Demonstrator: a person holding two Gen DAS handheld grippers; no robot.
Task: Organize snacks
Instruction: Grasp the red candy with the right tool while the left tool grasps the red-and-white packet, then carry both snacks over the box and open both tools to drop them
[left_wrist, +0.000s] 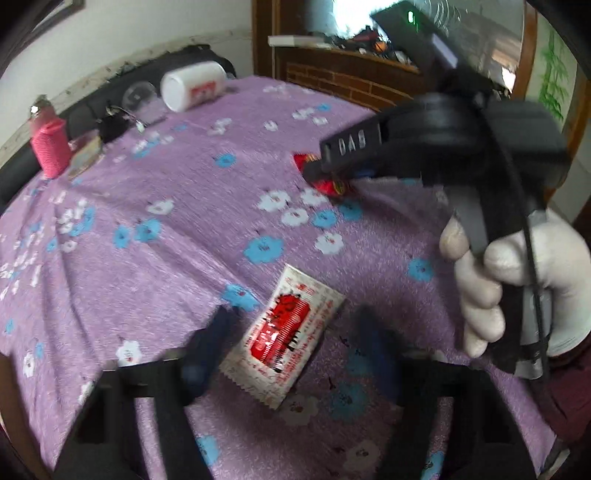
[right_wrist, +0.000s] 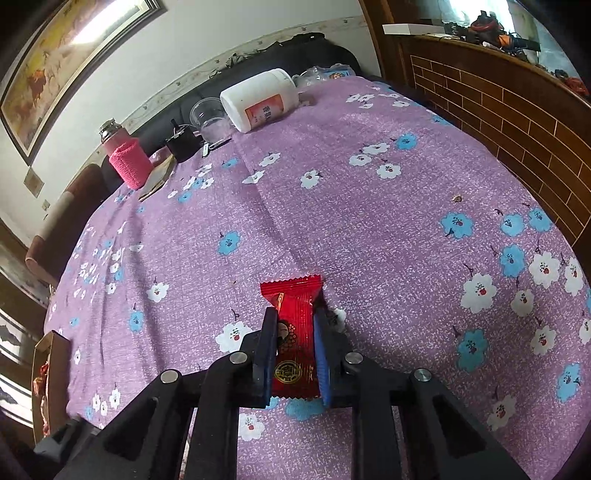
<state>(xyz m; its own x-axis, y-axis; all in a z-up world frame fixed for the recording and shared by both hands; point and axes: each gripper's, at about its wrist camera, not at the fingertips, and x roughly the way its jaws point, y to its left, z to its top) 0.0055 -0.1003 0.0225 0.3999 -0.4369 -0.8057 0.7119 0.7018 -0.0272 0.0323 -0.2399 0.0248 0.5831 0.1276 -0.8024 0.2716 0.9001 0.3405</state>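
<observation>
A white snack packet with a red label (left_wrist: 286, 338) lies flat on the purple flowered tablecloth (left_wrist: 177, 206). My left gripper (left_wrist: 295, 332) is open, its blurred blue fingers on either side of the packet, just above it. My right gripper (right_wrist: 293, 332) is shut on a red candy packet (right_wrist: 293, 328), with both blue pads pressed against its sides, low over the cloth. In the left wrist view the right gripper (left_wrist: 314, 173) shows at the upper right with the red packet (left_wrist: 334, 184) in its tips, held by a white-gloved hand (left_wrist: 517, 288).
At the table's far edge stand a pink knitted-sleeve bottle (right_wrist: 127, 158), a clear plastic cup (right_wrist: 210, 118), a toppled white jar (right_wrist: 258, 99) and a small black object (right_wrist: 183, 144). A cardboard box with wrapped sweets (right_wrist: 46, 373) sits at the left edge. A brick-pattern wooden wall (right_wrist: 517, 110) borders the right.
</observation>
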